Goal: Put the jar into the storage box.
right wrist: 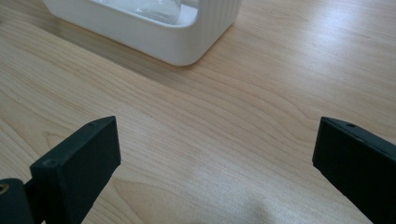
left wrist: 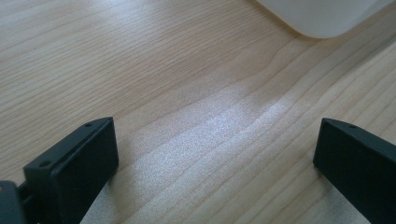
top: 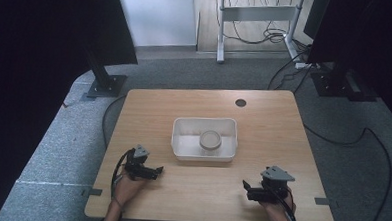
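Pale wood, straight-grained with a soft sheen, forms the table (top: 200,191), which has rounded corners and a small dark round hole (top: 241,103) near its far edge. At its middle sits a white plastic tub (top: 178,140), rectangular with rounded corners and a thick smooth rim; from the right gripper view its end wall (right wrist: 219,23) looks finely ribbed. Inside the tub stands a round, clear jar (top: 210,140), glassy or clear plastic, with its top facing up.

A person holds two black grippers near the table's near edge. The left gripper (top: 157,170) rests on the table just short of the tub's near left corner, pointing right, its flat matte jaws spread wide with nothing between them. The right gripper (top: 245,187) lies well apart from the tub at the near right, pointing left, jaws likewise wide apart and empty.

Nothing is grasped yet, so this looks like the start: both tools are at rest before a reach. The next move would likely call for bringing one gripper up over the tub's rim and down around the jar, perhaps with the other steadying the tub, since the light tub could slide.
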Demonstrator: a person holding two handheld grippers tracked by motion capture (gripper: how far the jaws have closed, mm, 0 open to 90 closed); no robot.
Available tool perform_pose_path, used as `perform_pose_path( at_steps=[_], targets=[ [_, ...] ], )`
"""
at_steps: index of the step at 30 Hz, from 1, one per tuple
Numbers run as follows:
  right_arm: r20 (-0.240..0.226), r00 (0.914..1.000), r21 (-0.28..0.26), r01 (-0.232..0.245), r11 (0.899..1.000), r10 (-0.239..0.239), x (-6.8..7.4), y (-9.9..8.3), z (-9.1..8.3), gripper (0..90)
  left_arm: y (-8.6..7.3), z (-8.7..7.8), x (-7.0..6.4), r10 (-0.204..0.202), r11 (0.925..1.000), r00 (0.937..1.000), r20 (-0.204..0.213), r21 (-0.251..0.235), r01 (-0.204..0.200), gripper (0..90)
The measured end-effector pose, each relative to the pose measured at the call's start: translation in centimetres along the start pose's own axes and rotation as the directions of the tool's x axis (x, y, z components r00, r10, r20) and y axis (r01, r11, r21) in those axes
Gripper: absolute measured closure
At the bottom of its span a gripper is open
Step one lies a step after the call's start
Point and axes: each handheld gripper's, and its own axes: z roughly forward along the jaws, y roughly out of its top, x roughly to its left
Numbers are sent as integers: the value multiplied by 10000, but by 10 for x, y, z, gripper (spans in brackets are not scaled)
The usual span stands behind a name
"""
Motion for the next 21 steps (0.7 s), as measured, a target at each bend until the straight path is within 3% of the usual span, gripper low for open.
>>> perform_pose_path(
  at_steps=[21],
  targets=[
    [116,9991,383,-402,9985,398,-1,-30,0,11,0,0,0,-18,10000,10000,-4,-4,18,0]
  ],
)
